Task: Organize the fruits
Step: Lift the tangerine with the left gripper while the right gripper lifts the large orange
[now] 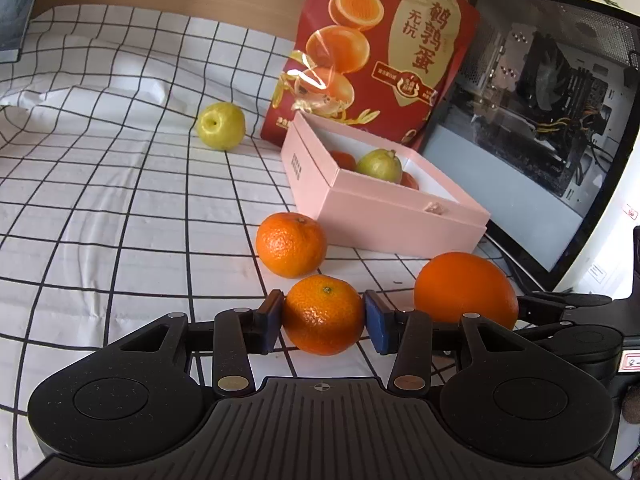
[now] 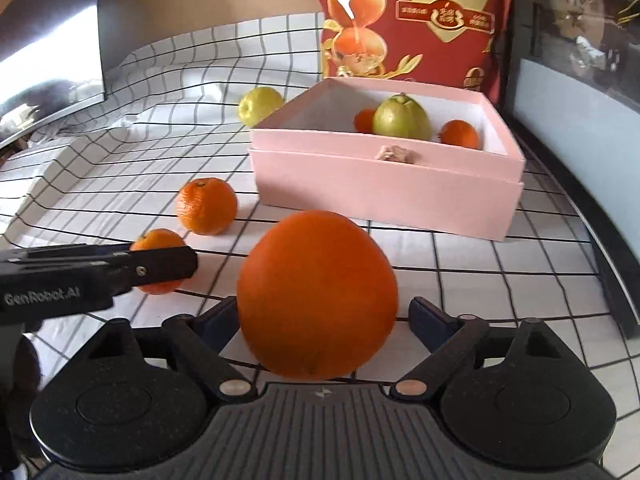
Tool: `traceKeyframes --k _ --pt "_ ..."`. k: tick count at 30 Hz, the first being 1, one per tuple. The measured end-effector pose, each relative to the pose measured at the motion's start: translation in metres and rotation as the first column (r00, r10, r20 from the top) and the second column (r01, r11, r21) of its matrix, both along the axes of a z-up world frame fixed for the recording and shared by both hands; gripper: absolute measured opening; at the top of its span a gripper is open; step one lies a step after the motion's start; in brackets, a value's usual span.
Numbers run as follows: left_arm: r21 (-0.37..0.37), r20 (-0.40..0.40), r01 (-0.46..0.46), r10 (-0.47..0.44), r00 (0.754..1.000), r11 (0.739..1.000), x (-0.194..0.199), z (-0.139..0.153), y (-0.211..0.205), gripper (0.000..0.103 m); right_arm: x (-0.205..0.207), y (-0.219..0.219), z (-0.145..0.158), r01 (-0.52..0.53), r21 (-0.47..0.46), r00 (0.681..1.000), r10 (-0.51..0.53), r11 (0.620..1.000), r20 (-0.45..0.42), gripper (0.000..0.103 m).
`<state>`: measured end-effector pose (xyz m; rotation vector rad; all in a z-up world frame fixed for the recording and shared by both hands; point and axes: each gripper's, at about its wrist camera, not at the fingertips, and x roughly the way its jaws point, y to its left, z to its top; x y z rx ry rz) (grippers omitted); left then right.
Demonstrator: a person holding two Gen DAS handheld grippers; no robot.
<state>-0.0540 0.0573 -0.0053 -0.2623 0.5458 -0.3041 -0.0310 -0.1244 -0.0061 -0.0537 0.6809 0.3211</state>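
Observation:
My left gripper (image 1: pixel 324 316) is shut on a small mandarin (image 1: pixel 324 314), which rests on the checked cloth. My right gripper (image 2: pixel 318 320) is closed on a large orange (image 2: pixel 318 294), which also shows in the left wrist view (image 1: pixel 466 290). A second mandarin (image 1: pixel 291 245) lies loose just ahead, and it also shows in the right wrist view (image 2: pixel 207 205). A pink open box (image 2: pixel 384 192) holds a green guava (image 2: pixel 402 118) and two mandarins (image 2: pixel 460 134). A yellow-green guava (image 1: pixel 221 126) lies on the cloth farther back left.
A red snack bag (image 1: pixel 380 52) stands behind the box. A glass-sided computer case (image 1: pixel 540 120) stands at the right. A monitor (image 2: pixel 44 52) stands at the left edge. The wrinkled checked cloth (image 1: pixel 100 200) covers the table.

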Motion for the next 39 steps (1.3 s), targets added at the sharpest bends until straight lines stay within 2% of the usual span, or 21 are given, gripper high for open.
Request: traceKeyframes --k 1,3,5,9,10,13,16,19,21,24,28,30,34,36,38,39 --pt "0.001 0.011 -0.005 0.005 1.000 1.000 -0.001 0.001 0.000 0.049 0.000 0.002 0.000 0.007 -0.028 1.000 -0.006 1.000 0.009 0.077" --pt "0.007 0.039 -0.019 0.019 0.999 1.000 -0.005 0.003 0.000 0.049 -0.004 0.004 0.001 -0.011 -0.037 1.000 0.012 0.999 0.021 0.071" --pt "0.006 0.065 -0.013 0.013 0.998 1.000 -0.007 0.008 0.000 0.049 -0.004 0.002 0.004 -0.007 -0.034 1.000 0.007 0.999 0.000 0.070" --pt "-0.094 0.092 0.043 -0.034 0.995 0.995 0.004 0.039 0.005 0.048 -0.001 -0.016 0.023 -0.001 0.069 0.999 0.004 0.998 -0.050 0.070" --pt "-0.109 0.126 0.050 -0.036 0.991 0.993 0.005 0.056 0.005 0.048 -0.001 -0.020 0.034 0.009 0.079 0.999 -0.006 0.997 -0.033 0.070" --pt "-0.077 0.246 0.070 -0.049 0.968 0.995 0.011 0.111 0.001 0.049 -0.002 -0.026 0.076 0.039 0.043 0.997 -0.042 0.998 0.070 0.070" --pt "-0.043 0.308 0.082 -0.065 0.949 0.996 0.031 0.164 -0.008 0.049 0.006 -0.033 0.126 0.073 0.042 0.986 -0.079 0.996 0.148 0.070" --pt "-0.008 0.322 0.081 -0.074 0.944 0.997 0.059 0.199 -0.018 0.049 0.023 -0.038 0.175 0.118 0.044 0.967 -0.124 0.992 0.221 0.070" --pt "-0.020 0.274 0.096 -0.087 0.958 0.995 0.088 0.208 -0.023 0.049 0.032 -0.036 0.202 0.159 0.003 0.945 -0.154 0.987 0.288 0.070" --pt "-0.024 0.165 0.106 -0.101 0.981 0.994 0.125 0.197 -0.033 0.049 0.045 -0.031 0.226 0.215 -0.050 0.919 -0.185 0.975 0.349 0.070" --pt "0.026 0.017 0.127 -0.127 0.992 0.992 0.166 0.159 -0.053 0.049 0.061 -0.030 0.237 0.249 -0.055 0.916 -0.217 0.967 0.337 0.070" --pt "0.017 -0.057 0.126 -0.125 0.991 0.992 0.181 0.137 -0.057 0.049 0.069 -0.031 0.235 0.249 -0.045 0.924 -0.223 0.967 0.309 0.070" --pt "-0.009 -0.179 0.156 -0.155 0.972 0.988 0.200 0.095 -0.060 0.049 0.083 -0.040 0.226 0.244 -0.009 0.944 -0.236 0.970 0.231 0.070" --pt "0.022 -0.208 0.168 -0.160 0.965 0.986 0.201 0.076 -0.066 0.048 0.090 -0.041 0.217 0.239 0.003 0.952 -0.235 0.971 0.199 0.070" --pt "0.097 -0.211 0.168 -0.145 0.967 0.981 0.201 0.061 -0.075 0.048 0.094 -0.039 0.207 0.243 -0.018 0.954 -0.236 0.970 0.184 0.070" --pt "0.136 -0.188 0.169 -0.142 0.972 0.976 0.199 0.056 -0.078 0.048 0.096 -0.038 0.202 0.247 -0.032 0.955 -0.238 0.968 0.178 0.070"
